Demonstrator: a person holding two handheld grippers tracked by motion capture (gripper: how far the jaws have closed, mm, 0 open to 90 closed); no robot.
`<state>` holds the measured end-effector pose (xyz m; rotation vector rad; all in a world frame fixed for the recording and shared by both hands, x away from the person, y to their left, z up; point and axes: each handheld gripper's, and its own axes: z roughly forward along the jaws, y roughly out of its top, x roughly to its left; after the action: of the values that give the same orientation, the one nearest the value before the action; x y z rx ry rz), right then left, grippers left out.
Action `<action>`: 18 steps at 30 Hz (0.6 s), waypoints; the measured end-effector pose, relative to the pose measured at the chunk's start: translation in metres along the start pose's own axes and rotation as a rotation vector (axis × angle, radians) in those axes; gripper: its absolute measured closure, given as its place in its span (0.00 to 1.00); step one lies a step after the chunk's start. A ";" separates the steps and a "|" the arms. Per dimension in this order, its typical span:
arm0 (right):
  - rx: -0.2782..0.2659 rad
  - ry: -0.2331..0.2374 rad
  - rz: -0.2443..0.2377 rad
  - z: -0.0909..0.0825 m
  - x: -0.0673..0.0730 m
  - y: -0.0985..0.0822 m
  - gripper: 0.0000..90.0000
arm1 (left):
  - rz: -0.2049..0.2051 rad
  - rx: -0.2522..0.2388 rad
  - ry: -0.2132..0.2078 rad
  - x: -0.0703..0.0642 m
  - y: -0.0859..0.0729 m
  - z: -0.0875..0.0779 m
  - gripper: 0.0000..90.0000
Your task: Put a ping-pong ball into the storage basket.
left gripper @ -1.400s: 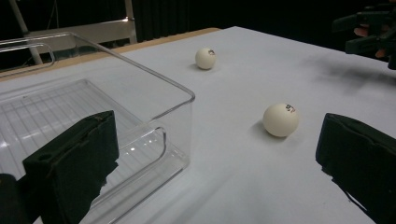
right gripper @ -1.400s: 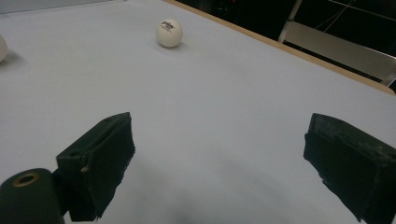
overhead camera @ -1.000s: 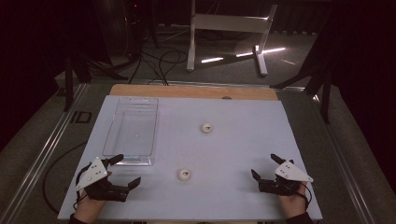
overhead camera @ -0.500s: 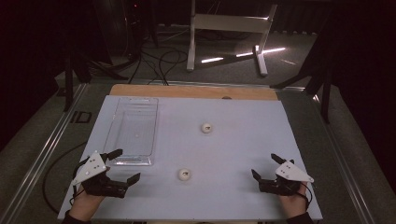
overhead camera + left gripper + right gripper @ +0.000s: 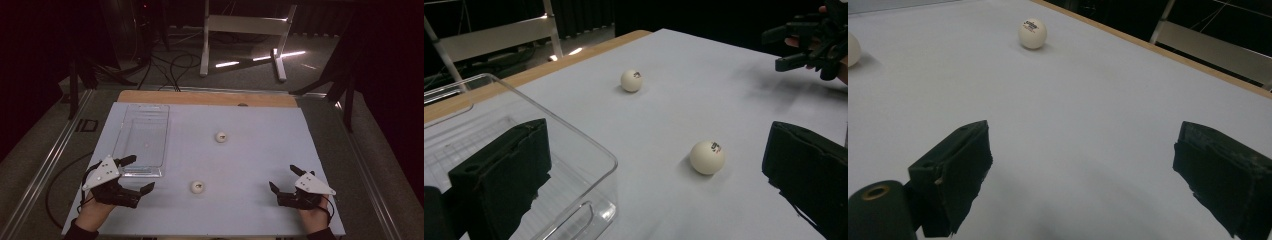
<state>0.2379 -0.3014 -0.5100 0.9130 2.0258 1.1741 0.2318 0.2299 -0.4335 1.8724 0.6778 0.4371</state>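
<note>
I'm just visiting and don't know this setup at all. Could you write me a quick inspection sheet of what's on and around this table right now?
Surface: white table top with a wooden strip along the far edge.
Job's things: two white balls, the near ball and the far ball, both loose on the table; a clear plastic tray at the left, seemingly empty.
Clutter: nothing seen.
Grippers: left gripper open, one jaw over the tray's near corner, pointing toward the near ball; right gripper open, holding nothing, low at the near right edge.
Cables: a cable trails from the left gripper; more cables on the floor beyond the table.
Surroundings: dark room, a white metal stand on the floor behind.
</note>
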 end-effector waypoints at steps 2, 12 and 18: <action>-0.002 -0.001 -0.001 0.000 0.000 0.000 0.09 | 0.003 0.005 -0.004 0.000 0.003 0.001 0.00; 0.000 0.002 -0.006 0.000 0.000 0.000 0.09 | 0.032 0.042 -0.019 -0.002 0.017 0.011 0.00; 0.003 0.006 -0.003 0.000 0.000 0.000 0.09 | 0.045 0.046 -0.035 -0.005 0.025 0.018 0.00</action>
<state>0.2380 -0.3009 -0.5103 0.9090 2.0331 1.1744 0.2446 0.2067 -0.4171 1.9372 0.6282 0.4192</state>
